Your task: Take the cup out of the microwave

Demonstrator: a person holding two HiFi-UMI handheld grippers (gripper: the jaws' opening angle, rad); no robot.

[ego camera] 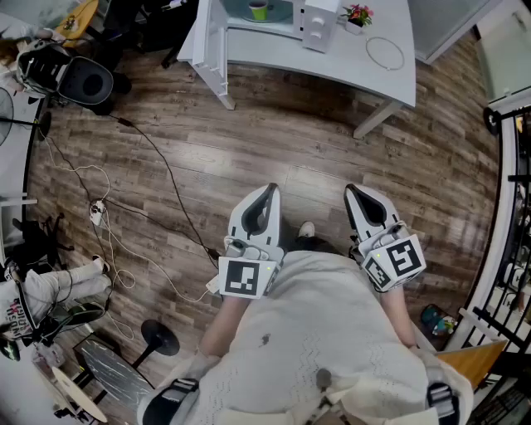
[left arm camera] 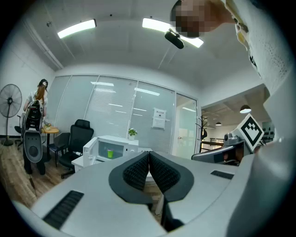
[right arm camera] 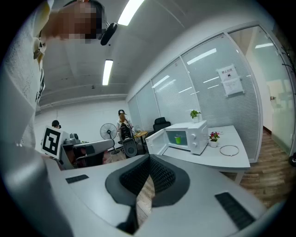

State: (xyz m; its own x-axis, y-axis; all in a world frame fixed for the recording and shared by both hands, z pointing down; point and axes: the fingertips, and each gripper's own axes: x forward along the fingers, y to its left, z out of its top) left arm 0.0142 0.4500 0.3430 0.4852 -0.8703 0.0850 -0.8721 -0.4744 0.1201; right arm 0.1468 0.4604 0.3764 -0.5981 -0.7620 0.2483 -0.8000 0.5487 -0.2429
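Left gripper (ego camera: 267,192) and right gripper (ego camera: 354,192) hang at waist height, jaws pressed together on nothing, since the green cup (ego camera: 259,10) sits well apart across the floor, inside the open-doored microwave (ego camera: 316,22) on the desk (ego camera: 365,65).

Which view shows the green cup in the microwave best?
The right gripper view: the green cup stands clearly visible inside the open microwave. The left gripper view shows it smaller and dimmer; the head view catches it only at the top edge.
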